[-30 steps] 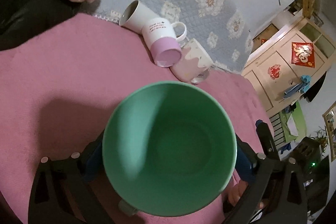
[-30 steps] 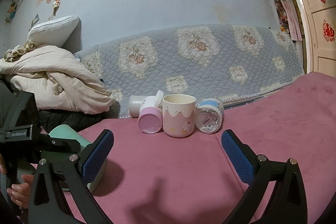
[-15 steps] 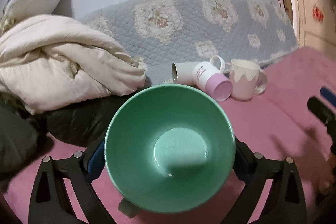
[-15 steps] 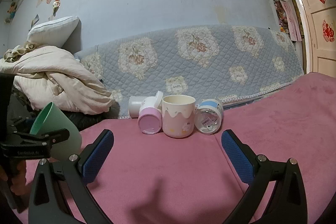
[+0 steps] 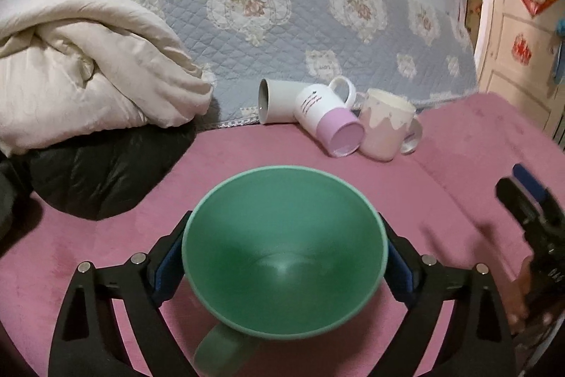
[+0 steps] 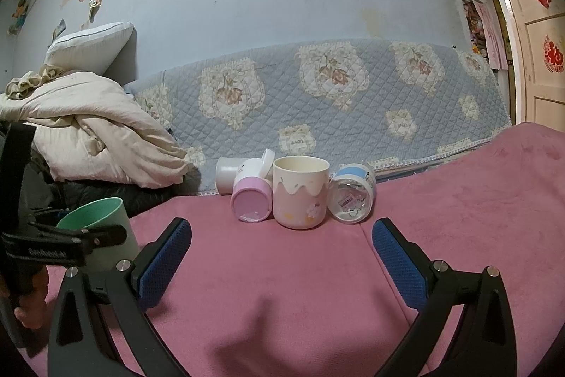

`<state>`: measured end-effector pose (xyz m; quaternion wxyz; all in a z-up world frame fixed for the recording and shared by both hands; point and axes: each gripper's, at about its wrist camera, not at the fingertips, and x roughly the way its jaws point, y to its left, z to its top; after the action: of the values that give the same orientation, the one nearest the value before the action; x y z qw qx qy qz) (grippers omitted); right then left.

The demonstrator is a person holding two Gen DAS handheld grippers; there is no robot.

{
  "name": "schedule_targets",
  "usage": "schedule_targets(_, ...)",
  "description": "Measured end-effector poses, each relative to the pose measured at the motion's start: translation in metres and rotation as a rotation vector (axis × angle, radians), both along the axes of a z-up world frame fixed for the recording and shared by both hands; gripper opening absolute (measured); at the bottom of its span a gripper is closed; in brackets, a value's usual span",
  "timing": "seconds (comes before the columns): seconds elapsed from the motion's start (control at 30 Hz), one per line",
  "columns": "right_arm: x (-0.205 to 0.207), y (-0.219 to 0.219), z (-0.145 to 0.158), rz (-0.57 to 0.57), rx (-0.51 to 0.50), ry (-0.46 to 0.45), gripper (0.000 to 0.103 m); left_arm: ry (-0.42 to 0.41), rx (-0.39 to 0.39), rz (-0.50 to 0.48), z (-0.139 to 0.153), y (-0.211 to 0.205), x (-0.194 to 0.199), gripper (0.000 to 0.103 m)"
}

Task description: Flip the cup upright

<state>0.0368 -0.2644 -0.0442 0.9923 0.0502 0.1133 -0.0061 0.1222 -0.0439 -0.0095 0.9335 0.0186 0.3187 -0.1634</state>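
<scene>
My left gripper [image 5: 282, 267] is shut on a green mug [image 5: 282, 257], its blue pads pressed on both sides, mouth facing the camera and handle at the bottom. In the right wrist view the green mug [image 6: 106, 228] stands upright at the left, low over the pink surface, held by the left gripper. My right gripper [image 6: 280, 257] is open and empty above the pink surface. Ahead lie a white cup [image 6: 226, 172] and a white-and-lilac mug [image 6: 250, 196] on their sides, an upright pink-and-cream cup [image 6: 300, 193] and a blue-labelled clear cup [image 6: 351, 196] on its side.
The pink plush surface [image 6: 282, 288] runs back to a grey quilted backrest [image 6: 317, 101]. A cream blanket [image 6: 88, 136] and dark jacket [image 5: 99, 165] are piled at the left. A cream cabinet [image 5: 522, 59] stands at the far right.
The left gripper has turned the green mug from tilted to upright and lowered it toward the pink surface. The right gripper has stayed still and open.
</scene>
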Motion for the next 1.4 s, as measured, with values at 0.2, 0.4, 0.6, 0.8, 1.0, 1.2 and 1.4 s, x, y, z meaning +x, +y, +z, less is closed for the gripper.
schedule_targets(0.2,0.000,0.000,0.001,0.003,0.000,-0.002,0.103,-0.089,-0.029,-0.020,0.013,0.003,-0.013,0.103)
schedule_targets(0.4,-0.003,0.001,-0.001,0.021,-0.008,-0.023,0.103,-0.277,-0.059,0.020,0.029,0.017,-0.045,0.103)
schedule_targets(0.6,-0.011,0.005,0.002,0.041,-0.026,-0.053,0.103,-0.422,-0.132,0.083,0.037,0.040,-0.078,0.103)
schedule_targets(0.8,-0.017,0.012,0.005,0.056,-0.058,-0.085,0.103,-0.481,-0.086,0.151,0.020,0.048,-0.103,0.103)
schedule_targets(1.0,-0.019,0.019,0.005,0.065,-0.096,-0.088,0.103,-0.500,-0.013,0.131,0.015,0.033,-0.104,0.103)
schedule_targets(1.2,-0.020,0.023,0.006,0.065,-0.117,-0.093,0.103,-0.503,-0.015,0.125,0.014,0.034,-0.107,0.103)
schedule_targets(1.4,-0.019,0.025,0.007,0.066,-0.123,-0.091,0.103,-0.430,-0.063,0.143,0.012,0.043,-0.097,0.103)
